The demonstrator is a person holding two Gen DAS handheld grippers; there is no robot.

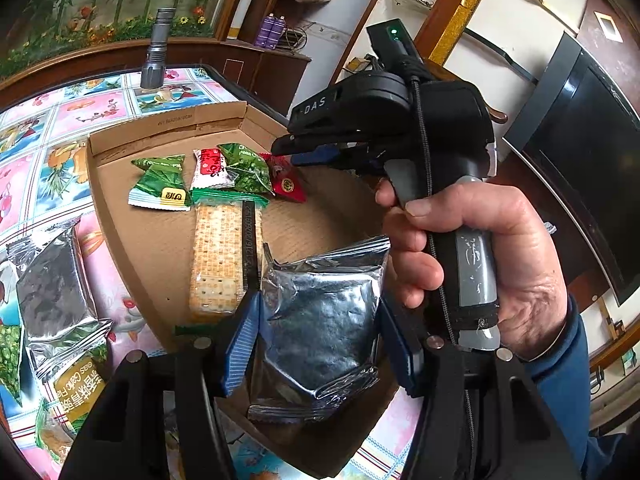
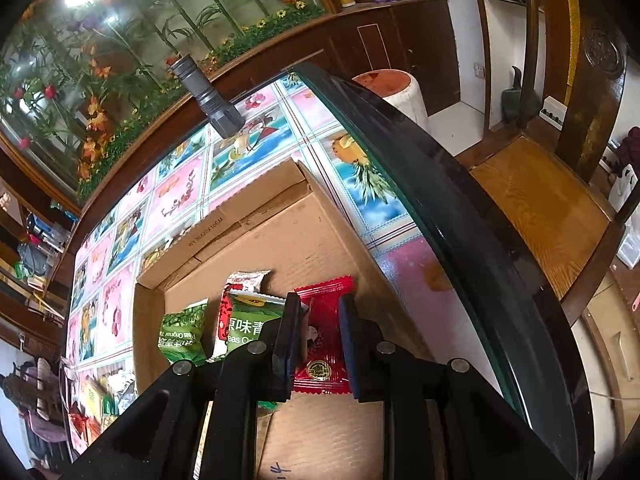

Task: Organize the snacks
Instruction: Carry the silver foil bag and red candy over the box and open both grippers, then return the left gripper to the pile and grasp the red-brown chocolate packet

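A shallow cardboard box (image 1: 160,248) (image 2: 312,236) lies on the flowered tabletop. At its far end are green pea packets (image 1: 160,186) (image 2: 182,332), a red-and-white packet (image 1: 208,166) and a long cracker pack (image 1: 224,256). My left gripper (image 1: 318,344) is shut on a silver foil packet (image 1: 320,320), held over the near end of the box. My right gripper (image 2: 318,340) (image 1: 284,152), held by a person's hand (image 1: 480,260), is down at the far right of the box. It is shut on a red snack packet (image 2: 324,344) (image 1: 290,188) that rests on the box floor.
More loose packets, silver (image 1: 52,292) and green, lie on the table left of the box. A grey flashlight (image 1: 156,52) (image 2: 212,96) stands at the far side. The table's dark glass edge (image 2: 440,200) runs right of the box, with a wooden chair (image 2: 540,200) beyond it.
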